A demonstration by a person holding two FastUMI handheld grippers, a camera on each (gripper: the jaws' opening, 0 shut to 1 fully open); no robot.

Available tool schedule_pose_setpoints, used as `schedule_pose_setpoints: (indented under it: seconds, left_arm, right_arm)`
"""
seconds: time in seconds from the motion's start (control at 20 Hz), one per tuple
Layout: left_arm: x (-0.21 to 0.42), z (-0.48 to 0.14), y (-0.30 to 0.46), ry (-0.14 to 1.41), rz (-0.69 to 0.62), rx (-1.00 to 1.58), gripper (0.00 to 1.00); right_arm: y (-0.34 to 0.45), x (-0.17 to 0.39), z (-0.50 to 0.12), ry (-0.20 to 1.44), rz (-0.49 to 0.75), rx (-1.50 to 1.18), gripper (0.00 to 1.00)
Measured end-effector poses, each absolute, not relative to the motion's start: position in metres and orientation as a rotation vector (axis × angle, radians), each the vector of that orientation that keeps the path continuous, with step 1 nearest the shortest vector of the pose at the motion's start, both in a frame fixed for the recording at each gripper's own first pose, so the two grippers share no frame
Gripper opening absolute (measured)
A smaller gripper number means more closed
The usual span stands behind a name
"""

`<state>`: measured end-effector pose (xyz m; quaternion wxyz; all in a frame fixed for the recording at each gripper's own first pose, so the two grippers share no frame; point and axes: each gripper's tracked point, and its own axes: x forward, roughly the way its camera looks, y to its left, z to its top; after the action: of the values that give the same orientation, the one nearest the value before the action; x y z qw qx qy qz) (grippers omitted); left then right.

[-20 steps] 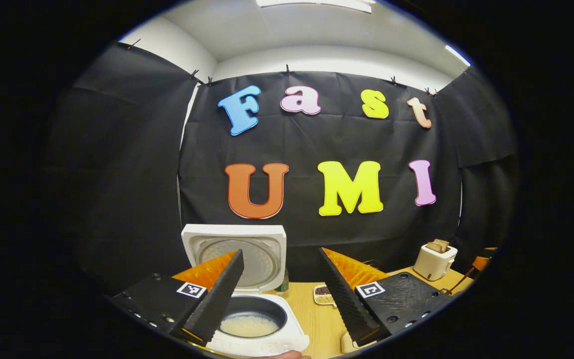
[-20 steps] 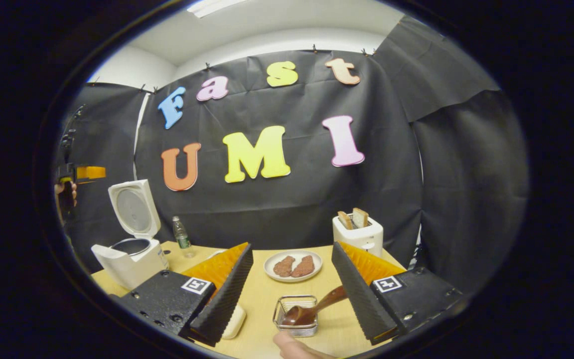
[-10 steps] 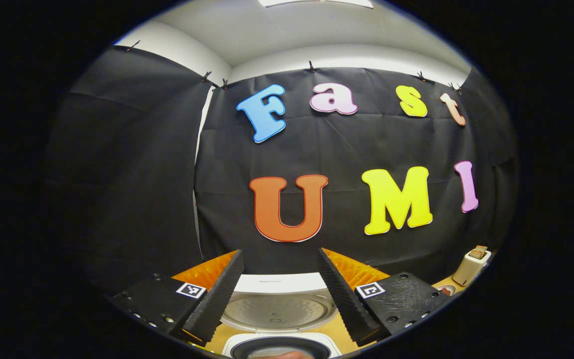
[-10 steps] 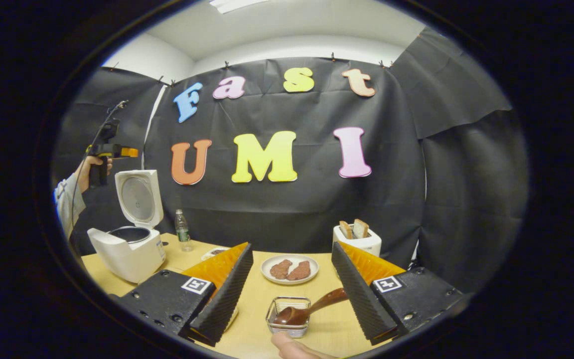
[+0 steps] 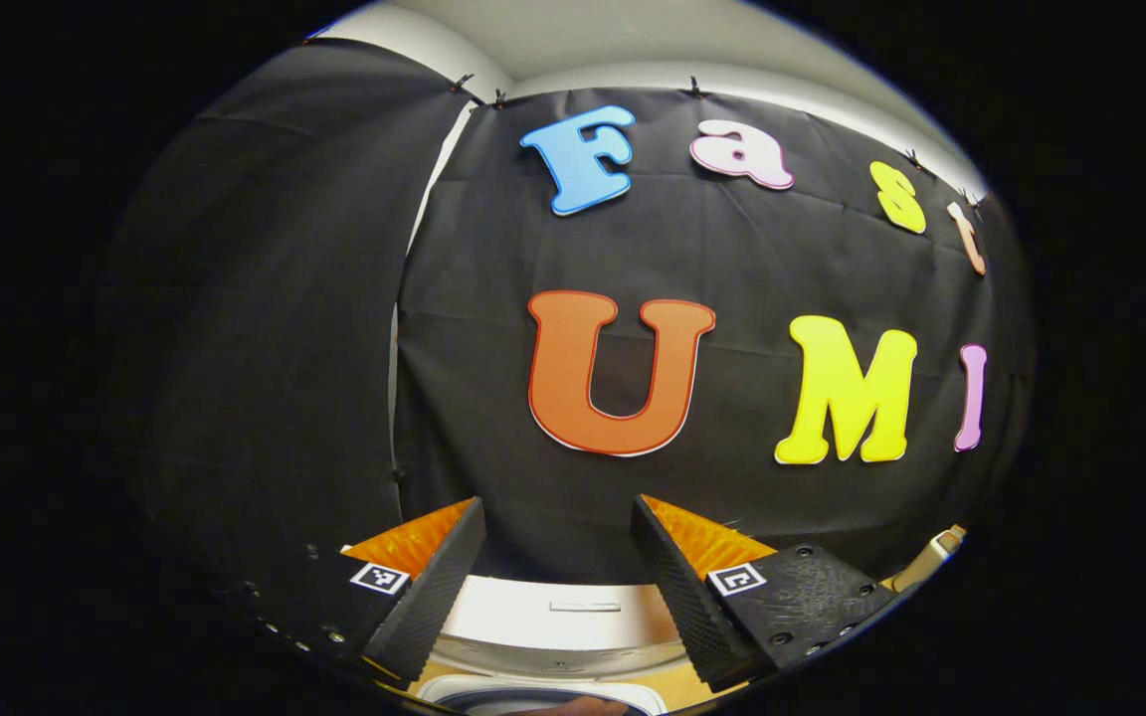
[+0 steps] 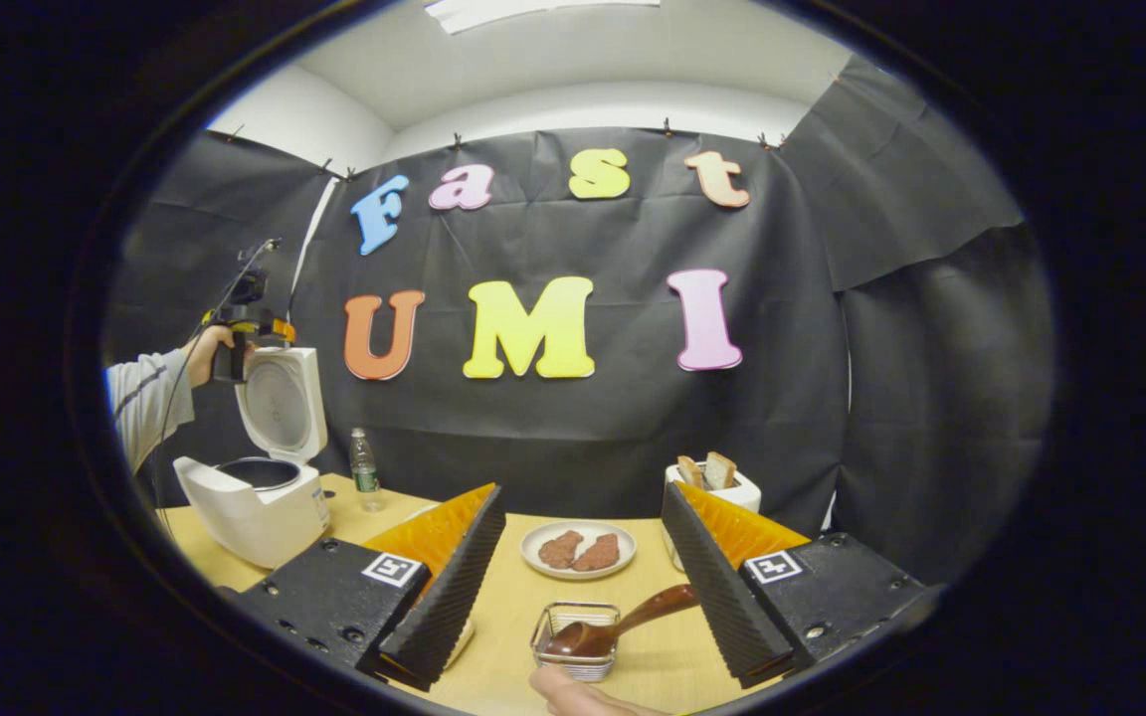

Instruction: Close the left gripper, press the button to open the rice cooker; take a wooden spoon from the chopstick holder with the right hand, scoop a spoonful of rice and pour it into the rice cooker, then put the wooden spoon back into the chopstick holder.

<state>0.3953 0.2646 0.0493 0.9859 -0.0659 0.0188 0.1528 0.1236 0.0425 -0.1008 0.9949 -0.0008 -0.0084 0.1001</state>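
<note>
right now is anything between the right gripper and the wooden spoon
Nothing visible. The wooden spoon lies across the wire chopstick holder just ahead of the open right gripper, its handle reaching toward one finger.

In the left gripper view the left gripper [image 5: 555, 577] has risen and closed in on the rice cooker [image 5: 558, 626]: a second ago the pot and its rice lay between the jaws, and now the raised lid's top edge spans the gap between them. In the right gripper view the left gripper [image 6: 253, 320] has moved from well left of the lid [image 6: 280, 403] to just above its top edge.
</note>
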Motion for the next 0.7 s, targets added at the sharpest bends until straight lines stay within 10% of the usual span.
schedule_pose_setpoints:
  seconds: [0.7]
  left_arm:
    - [0.325,0.02,0.241,0.182,0.322,-0.053,0.96]
  right_arm:
    - [0.066,0.034,-0.053,-0.07,0.241,-0.006,1.0]
